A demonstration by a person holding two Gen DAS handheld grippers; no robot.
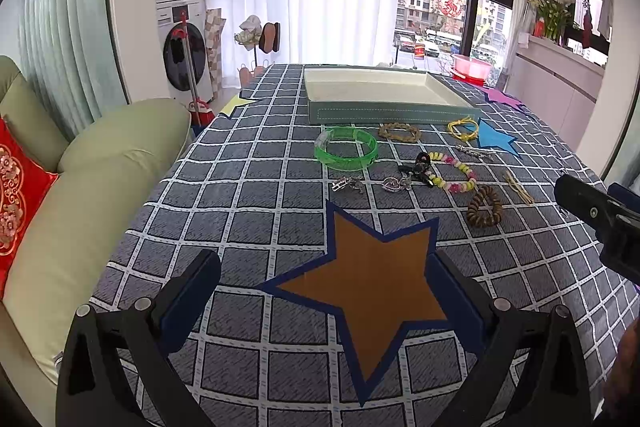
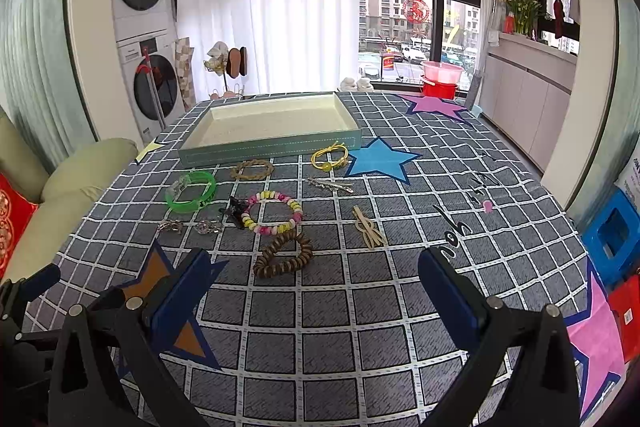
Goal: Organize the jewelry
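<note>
Hand-held gripper, left [image 1: 324,267]: jaws wide, above table; right [image 2: 312,267] alike.

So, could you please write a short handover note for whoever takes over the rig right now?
Left gripper: open, empty, low over the orange star.
Right gripper: open, empty, aimed at the brown coil hair tie.
Tray: at the far side of the table, nothing in it.
Done: nothing sorted yet.
Left: everything lies on the checked cloth in front of the tray: green bangle, braided bracelet, yellow cord bracelet, beaded bracelet, silver hair clip, gold hair clip, black clip, two silver charms, and the hair tie.
</note>
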